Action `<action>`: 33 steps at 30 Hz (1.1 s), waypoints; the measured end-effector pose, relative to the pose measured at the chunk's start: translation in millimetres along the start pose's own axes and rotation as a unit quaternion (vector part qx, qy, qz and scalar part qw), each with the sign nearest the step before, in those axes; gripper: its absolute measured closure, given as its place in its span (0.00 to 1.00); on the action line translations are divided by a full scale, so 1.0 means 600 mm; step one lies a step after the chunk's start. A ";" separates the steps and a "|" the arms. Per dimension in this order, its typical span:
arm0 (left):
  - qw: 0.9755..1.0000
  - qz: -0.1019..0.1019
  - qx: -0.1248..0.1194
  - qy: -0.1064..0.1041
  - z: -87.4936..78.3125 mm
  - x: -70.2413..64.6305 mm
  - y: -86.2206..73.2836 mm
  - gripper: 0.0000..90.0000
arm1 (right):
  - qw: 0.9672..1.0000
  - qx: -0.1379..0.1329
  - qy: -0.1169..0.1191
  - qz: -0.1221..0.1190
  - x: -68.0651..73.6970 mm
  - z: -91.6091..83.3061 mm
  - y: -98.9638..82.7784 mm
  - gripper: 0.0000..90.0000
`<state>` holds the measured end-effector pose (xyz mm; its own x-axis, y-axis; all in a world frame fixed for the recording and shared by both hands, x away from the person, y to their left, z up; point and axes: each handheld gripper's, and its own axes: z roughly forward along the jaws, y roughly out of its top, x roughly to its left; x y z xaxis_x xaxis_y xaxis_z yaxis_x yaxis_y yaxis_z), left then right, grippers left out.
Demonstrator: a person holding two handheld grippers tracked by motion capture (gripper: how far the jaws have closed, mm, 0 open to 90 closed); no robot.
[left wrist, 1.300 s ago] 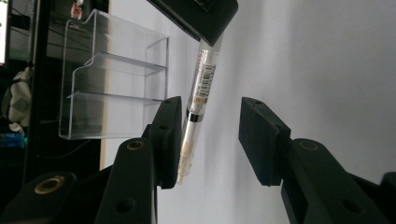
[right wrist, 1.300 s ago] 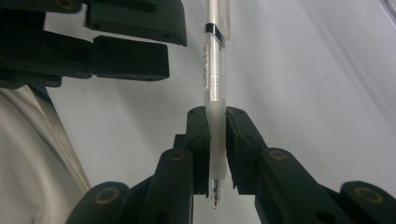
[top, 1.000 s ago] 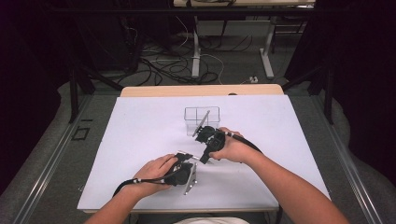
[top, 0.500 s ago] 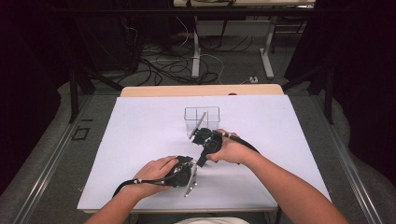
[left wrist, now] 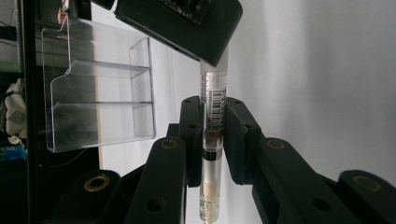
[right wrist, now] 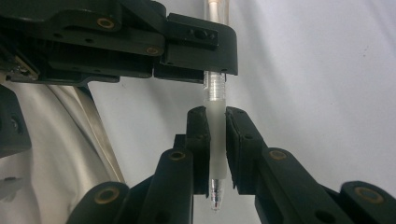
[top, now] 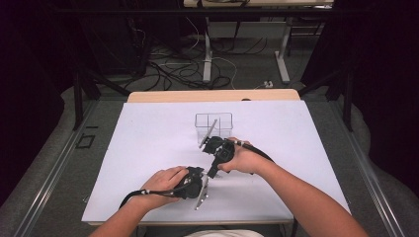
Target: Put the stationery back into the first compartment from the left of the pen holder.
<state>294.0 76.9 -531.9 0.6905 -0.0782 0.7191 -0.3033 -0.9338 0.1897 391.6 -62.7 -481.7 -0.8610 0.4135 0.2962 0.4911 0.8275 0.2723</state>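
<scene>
Where the person's forearms enter at the near edge, the left hand (top: 160,181) holds the left gripper (top: 205,186) low over the white table (top: 148,148), and its jaws are closed on one clear pen (left wrist: 212,121). In the high view that pen is too thin to make out between the two grippers. In the left gripper view its barcoded barrel runs up between the pads, and its upper end is hidden behind the other gripper's black body. Just beyond and to the right, the right hand (top: 242,159) holds the right gripper (right wrist: 216,149), clamped on the frosted grip part of the same pen, whose tip pokes out below the jaws. Farther still, one clear plastic organizer (top: 213,126) stands on the table, with a thin grey stick (top: 208,134) leaning at its front; what that stick is cannot be told.
</scene>
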 end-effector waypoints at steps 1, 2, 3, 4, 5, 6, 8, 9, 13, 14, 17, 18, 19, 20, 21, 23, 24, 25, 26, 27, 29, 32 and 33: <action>1.000 -0.002 0.001 -0.001 0.000 0.000 0.000 0.88 | 1.000 0.000 0.000 0.000 0.000 0.000 0.000 0.89; 1.000 -0.003 0.002 -0.002 -0.001 0.001 0.000 0.88 | 1.000 -0.001 0.000 0.000 0.000 0.000 0.000 0.89; 1.000 -0.005 0.001 -0.002 -0.001 0.001 0.000 0.88 | 1.000 -0.001 0.001 0.000 0.000 0.000 0.000 0.89; 1.000 -0.005 0.001 -0.002 -0.001 0.001 0.000 0.88 | 1.000 -0.002 0.001 0.000 0.000 0.000 0.000 0.89; 1.000 -0.008 0.003 -0.002 -0.001 0.001 0.000 0.88 | 1.000 -0.002 0.000 0.000 0.000 0.000 0.000 0.89; 1.000 -0.010 0.005 -0.003 -0.001 0.001 0.000 0.88 | 1.000 -0.003 0.000 -0.001 0.000 0.000 0.000 0.89; 1.000 -0.012 0.006 -0.003 -0.001 0.002 0.000 0.88 | 1.000 -0.005 0.000 -0.002 0.000 0.000 0.001 0.89; 1.000 -0.013 0.004 -0.002 -0.001 0.001 0.000 0.88 | 1.000 -0.005 -0.001 -0.002 0.001 0.000 0.001 0.89; 1.000 -0.019 0.004 -0.002 -0.002 0.003 -0.001 0.88 | 1.000 -0.008 0.001 -0.007 0.000 -0.002 0.000 0.89; 1.000 -0.021 0.006 -0.004 -0.002 0.004 0.000 0.88 | 1.000 -0.010 0.000 -0.005 0.000 -0.002 0.000 0.89; 1.000 -0.022 0.007 -0.002 -0.002 0.004 0.000 0.88 | 1.000 -0.013 0.000 -0.006 0.001 -0.002 0.000 0.89; 1.000 -0.023 0.008 -0.002 -0.002 0.004 0.000 0.88 | 1.000 -0.015 -0.001 -0.006 0.001 -0.002 0.000 0.89; 1.000 -0.024 0.008 -0.003 -0.002 0.004 -0.001 0.88 | 1.000 -0.018 -0.002 -0.005 0.001 -0.002 0.000 0.89; 1.000 -0.024 0.009 -0.004 -0.002 0.004 0.000 0.88 | 1.000 -0.016 -0.002 -0.008 0.001 -0.002 0.000 0.89; 1.000 -0.026 0.007 -0.004 -0.002 0.004 0.000 0.88 | 1.000 -0.016 -0.002 -0.008 0.001 -0.002 -0.001 0.89; 1.000 -0.027 0.008 -0.002 -0.002 0.004 0.000 0.88 | 1.000 -0.017 -0.002 -0.007 0.001 -0.003 -0.001 0.89; 1.000 -0.019 0.005 0.001 -0.002 0.006 0.000 0.88 | 1.000 -0.018 -0.002 -0.005 0.001 -0.003 -0.001 0.89; 1.000 -0.019 0.007 0.000 -0.002 0.007 0.000 0.88 | 1.000 -0.019 -0.002 -0.005 0.001 -0.003 -0.001 0.89; 1.000 -0.027 0.010 -0.004 -0.002 0.006 0.000 0.88 | 1.000 -0.020 -0.004 -0.007 0.001 -0.003 -0.002 0.89; 1.000 -0.028 0.010 -0.006 -0.002 0.006 -0.001 0.88 | 1.000 -0.022 -0.004 -0.008 0.001 -0.003 -0.002 0.88; 1.000 -0.029 0.009 -0.007 -0.001 0.005 -0.002 0.88 | 1.000 -0.023 -0.007 -0.011 0.002 -0.002 -0.003 0.86; 1.000 -0.024 0.010 -0.006 -0.001 0.006 -0.002 0.88 | 1.000 -0.025 -0.009 -0.016 0.000 0.000 -0.005 0.82; 1.000 -0.023 0.009 -0.006 0.000 0.006 -0.002 0.88 | 0.999 -0.025 -0.010 -0.017 -0.001 0.000 -0.006 0.81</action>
<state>296.7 77.9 -529.5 0.7112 -0.0388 0.7019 -0.2586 -0.9429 0.2099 390.5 -65.9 -483.0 -0.8797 0.3936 0.2669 0.4669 0.8213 0.3277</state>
